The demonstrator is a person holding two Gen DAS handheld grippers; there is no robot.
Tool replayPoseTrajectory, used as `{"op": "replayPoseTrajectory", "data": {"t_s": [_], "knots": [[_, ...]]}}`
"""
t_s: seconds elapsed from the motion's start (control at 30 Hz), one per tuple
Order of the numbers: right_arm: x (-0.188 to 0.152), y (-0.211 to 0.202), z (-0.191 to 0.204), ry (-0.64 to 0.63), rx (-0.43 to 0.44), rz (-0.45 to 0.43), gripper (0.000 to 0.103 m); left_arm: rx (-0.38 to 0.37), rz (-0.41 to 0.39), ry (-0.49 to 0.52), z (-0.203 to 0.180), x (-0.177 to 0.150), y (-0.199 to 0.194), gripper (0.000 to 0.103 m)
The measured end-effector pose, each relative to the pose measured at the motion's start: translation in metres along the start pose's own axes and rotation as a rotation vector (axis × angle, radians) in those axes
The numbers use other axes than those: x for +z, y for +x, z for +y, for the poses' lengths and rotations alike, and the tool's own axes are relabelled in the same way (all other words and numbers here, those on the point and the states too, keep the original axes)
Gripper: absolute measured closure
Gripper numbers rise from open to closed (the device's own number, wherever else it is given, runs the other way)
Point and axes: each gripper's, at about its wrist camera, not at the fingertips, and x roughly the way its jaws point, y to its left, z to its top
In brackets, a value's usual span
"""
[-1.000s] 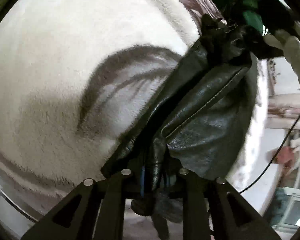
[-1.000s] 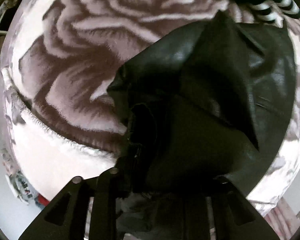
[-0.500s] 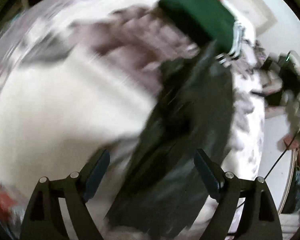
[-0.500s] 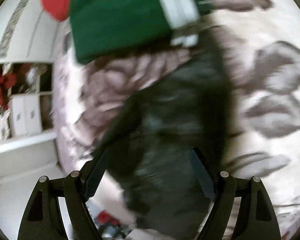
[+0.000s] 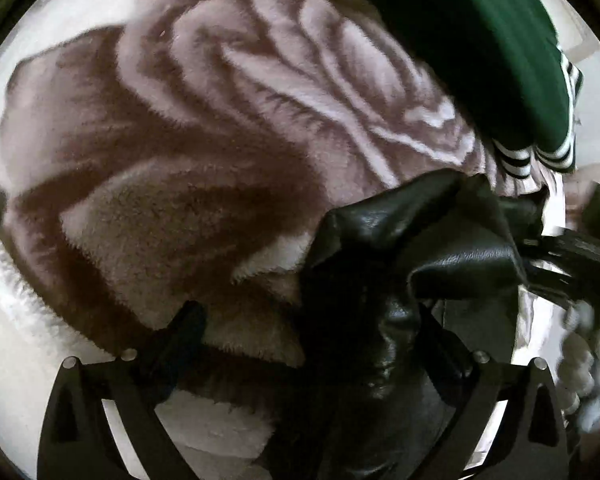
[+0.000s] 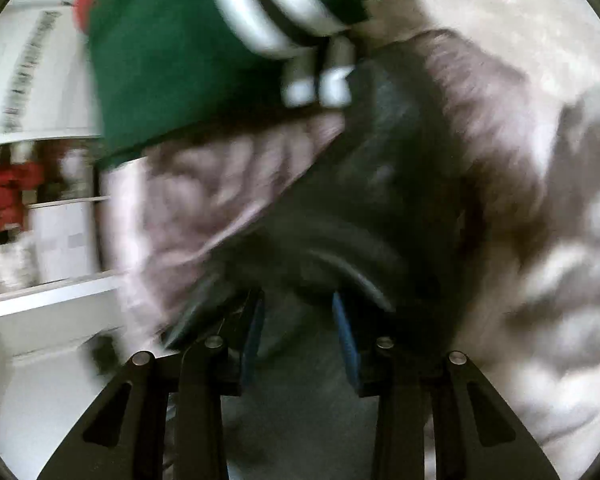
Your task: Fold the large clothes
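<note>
Jaws over rose-patterned plush blanket (image 5: 188, 168)

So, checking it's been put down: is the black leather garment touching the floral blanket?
Touching. Left wrist view: the black leather garment lies crumpled on the floral blanket, with no gap.

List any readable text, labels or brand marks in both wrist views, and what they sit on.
No readable text in either view.
Green garment: white and dark stripes only, no lettering.
White panel, right wrist view: a dark patterned strip, too blurred to tell whether it is writing.
Black leather garment and rose-pattern blanket: no label visible.
</note>
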Motion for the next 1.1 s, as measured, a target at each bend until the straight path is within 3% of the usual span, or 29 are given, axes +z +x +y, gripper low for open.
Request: {"op": "replayPoseTrajectory", "data": {"t_s": [0.07, 0.17, 0.23, 0.27, 0.33, 0.43, 0.53, 0.6, 0.7, 0.77, 0.87, 1.0, 1.1], "knots": [[0.006, 0.013, -0.002, 0.014, -0.036, 0.039, 0.068, 0.014, -0.037, 0.023, -0.004, -0.007, -0.019, 0.0], [-0.003, -0.01, 0.026, -0.063, -0.075, 0.047, 0.066, 0.044, -0.123, 0.021, -0.005, -0.034, -0.064, 0.0], [-0.02, -0.03, 0.045, -0.125, -0.048, 0.054, 0.066, 0.085, -0.167, 0.001, 0.0, -0.059, -0.092, 0.0], [-0.038, -0.041, 0.061, -0.174, 0.005, 0.089, 0.066, 0.125, -0.183, -0.018, 0.005, -0.076, -0.105, 0.0], [-0.068, -0.047, 0.086, -0.249, 0.06, 0.16, 0.066, 0.179, -0.191, -0.059, 0.015, -0.105, -0.117, 0.0], [-0.112, -0.023, 0.127, -0.38, 0.048, 0.275, 0.065, 0.253, -0.141, -0.13, 0.036, -0.149, -0.112, 0.0], [-0.141, 0.027, 0.153, -0.476, -0.072, 0.356, 0.066, 0.306, -0.073, -0.187, 0.058, -0.179, -0.092, 0.0], [-0.151, 0.077, 0.165, -0.557, -0.246, 0.337, 0.066, 0.311, -0.052, -0.213, 0.066, -0.193, -0.085, 0.0], [-0.145, 0.108, 0.151, -0.43, -0.283, 0.321, 0.065, 0.292, -0.038, -0.247, 0.078, -0.199, -0.082, 0.0], [-0.146, 0.103, 0.16, -0.43, -0.316, 0.331, 0.065, 0.256, -0.06, -0.256, 0.078, -0.198, -0.091, 0.0], [-0.149, 0.069, 0.172, -0.435, -0.289, 0.355, 0.065, 0.224, -0.108, -0.223, 0.07, -0.191, -0.104, 0.0], [-0.125, 0.012, 0.187, -0.385, -0.208, 0.236, 0.065, 0.197, -0.116, -0.176, 0.06, -0.178, -0.098, 0.0], [-0.094, 0.028, 0.177, -0.278, -0.206, 0.184, 0.064, 0.179, -0.086, -0.169, 0.055, -0.169, -0.082, 0.0]]}}
